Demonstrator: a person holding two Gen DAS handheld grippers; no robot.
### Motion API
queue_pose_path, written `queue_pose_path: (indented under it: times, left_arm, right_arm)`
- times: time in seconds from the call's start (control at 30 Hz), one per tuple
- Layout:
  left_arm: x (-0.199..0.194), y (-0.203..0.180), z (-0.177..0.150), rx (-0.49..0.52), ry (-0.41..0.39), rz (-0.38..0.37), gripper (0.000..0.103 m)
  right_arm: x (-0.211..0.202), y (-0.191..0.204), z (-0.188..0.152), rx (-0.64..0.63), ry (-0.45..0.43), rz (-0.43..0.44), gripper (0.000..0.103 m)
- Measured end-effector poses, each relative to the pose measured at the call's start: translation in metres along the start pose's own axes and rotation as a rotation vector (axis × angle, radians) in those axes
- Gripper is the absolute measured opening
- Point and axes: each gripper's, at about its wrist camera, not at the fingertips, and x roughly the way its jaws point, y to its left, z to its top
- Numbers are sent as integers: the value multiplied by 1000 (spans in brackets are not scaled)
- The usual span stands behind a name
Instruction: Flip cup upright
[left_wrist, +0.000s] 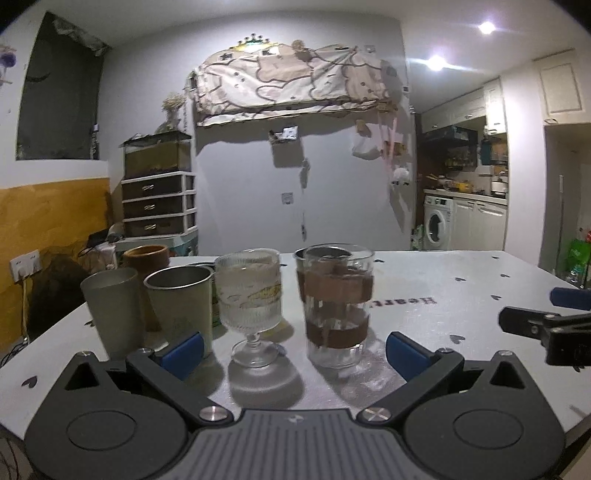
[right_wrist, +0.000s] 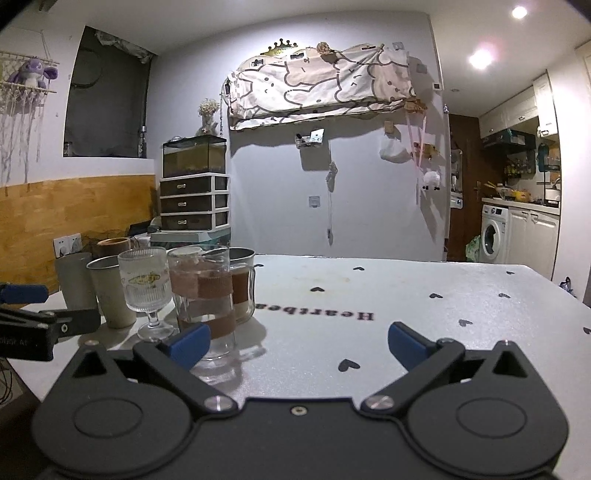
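Two brown bands on clear glass cup (left_wrist: 335, 303) — upright, rim up

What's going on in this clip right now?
A person holds two grippers over a white table. Both the left gripper and the right gripper are open and hold nothing. A cluster of cups stands at the table's left, including a banded glass and a stemmed glass, both upright. No overturned cup is visible.

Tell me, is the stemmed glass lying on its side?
No, the stemmed glass stands upright on its foot on the table, rim upward.
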Motion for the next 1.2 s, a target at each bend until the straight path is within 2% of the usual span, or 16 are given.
queue_pose_path:
  times: [1.2]
  left_arm:
    - [1,7,-3,-23,22,16,103]
  right_arm:
    - [4,7,0,-33,20,-24,103]
